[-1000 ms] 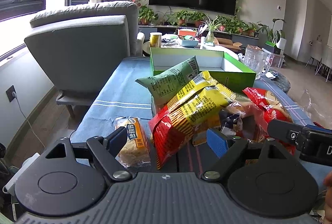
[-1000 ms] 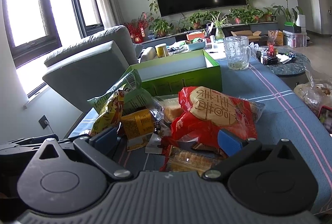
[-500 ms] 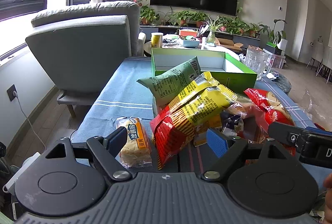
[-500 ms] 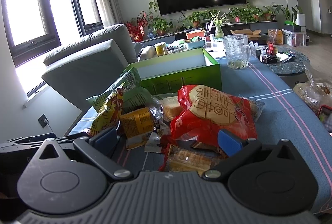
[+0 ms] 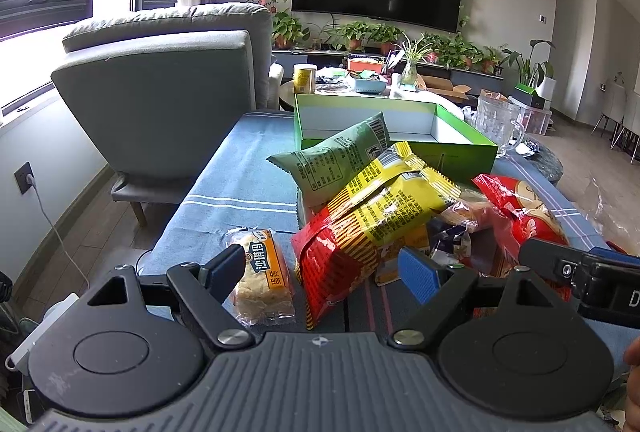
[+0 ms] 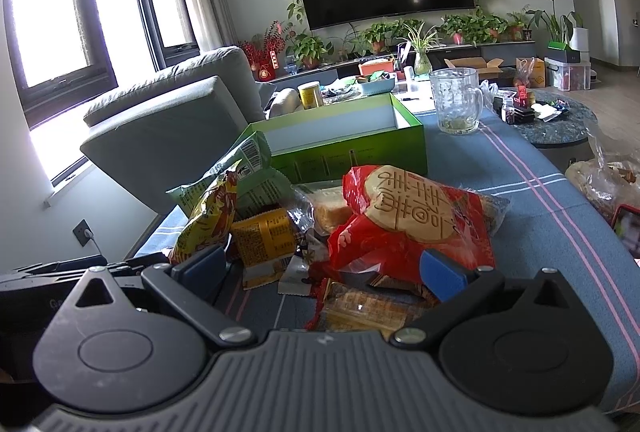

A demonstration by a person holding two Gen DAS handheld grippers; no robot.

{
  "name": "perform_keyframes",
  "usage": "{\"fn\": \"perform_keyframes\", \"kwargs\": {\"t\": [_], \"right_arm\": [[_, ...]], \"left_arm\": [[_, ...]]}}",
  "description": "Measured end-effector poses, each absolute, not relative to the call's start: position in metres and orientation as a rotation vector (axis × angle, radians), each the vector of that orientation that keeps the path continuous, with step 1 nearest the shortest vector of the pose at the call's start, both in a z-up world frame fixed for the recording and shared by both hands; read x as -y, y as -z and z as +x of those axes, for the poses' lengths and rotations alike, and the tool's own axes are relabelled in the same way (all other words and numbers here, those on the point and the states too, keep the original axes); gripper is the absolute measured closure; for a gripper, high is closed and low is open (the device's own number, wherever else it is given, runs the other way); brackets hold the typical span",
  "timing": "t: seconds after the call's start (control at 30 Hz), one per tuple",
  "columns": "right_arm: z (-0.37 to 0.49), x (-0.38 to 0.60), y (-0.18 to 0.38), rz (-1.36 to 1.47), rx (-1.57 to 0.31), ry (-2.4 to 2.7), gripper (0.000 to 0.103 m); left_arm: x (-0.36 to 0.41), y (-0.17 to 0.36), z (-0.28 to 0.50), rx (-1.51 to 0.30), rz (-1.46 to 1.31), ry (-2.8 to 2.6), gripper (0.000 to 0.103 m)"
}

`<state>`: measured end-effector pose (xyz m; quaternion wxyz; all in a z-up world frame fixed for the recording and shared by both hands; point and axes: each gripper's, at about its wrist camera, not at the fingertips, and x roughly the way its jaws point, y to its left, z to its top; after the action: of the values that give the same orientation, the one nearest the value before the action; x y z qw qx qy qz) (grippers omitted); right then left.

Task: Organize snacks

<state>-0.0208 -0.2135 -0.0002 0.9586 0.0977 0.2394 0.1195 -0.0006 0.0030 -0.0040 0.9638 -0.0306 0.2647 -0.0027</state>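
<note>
We hold the left tongs [image 5: 322,272] spread wide and empty, low over the desk [image 5: 224,187]. Between their tips lies the red-and-yellow bag [image 5: 372,216], long axis running from near-left up toward far-right. Just inside the left tip sits the small orange-label cake [image 5: 262,272], long axis pointing away from us. Left of the tongs the blue cloth is bare out to the desk edge. Beyond the pile the green pouch [image 5: 336,157] leans against the green box [image 5: 452,151], open top. The right tongs [image 6: 322,270] are also wide and empty; the red cracker bag [image 6: 412,228] lies between their tips. Bare striped cloth runs right of them, to the glass mug [image 6: 456,103] ahead.
</note>
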Motion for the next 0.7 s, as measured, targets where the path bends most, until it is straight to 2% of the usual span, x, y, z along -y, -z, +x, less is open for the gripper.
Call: {"fn": "perform_keyframes", "kwargs": {"t": [0.7], "right_arm": [[-0.0176, 0.2087, -0.0032, 0.178, -0.483, -0.251, 0.023]], "left_arm": [[-0.011, 0.0024, 0.0015, -0.534, -0.074, -0.024, 0.021]]}}
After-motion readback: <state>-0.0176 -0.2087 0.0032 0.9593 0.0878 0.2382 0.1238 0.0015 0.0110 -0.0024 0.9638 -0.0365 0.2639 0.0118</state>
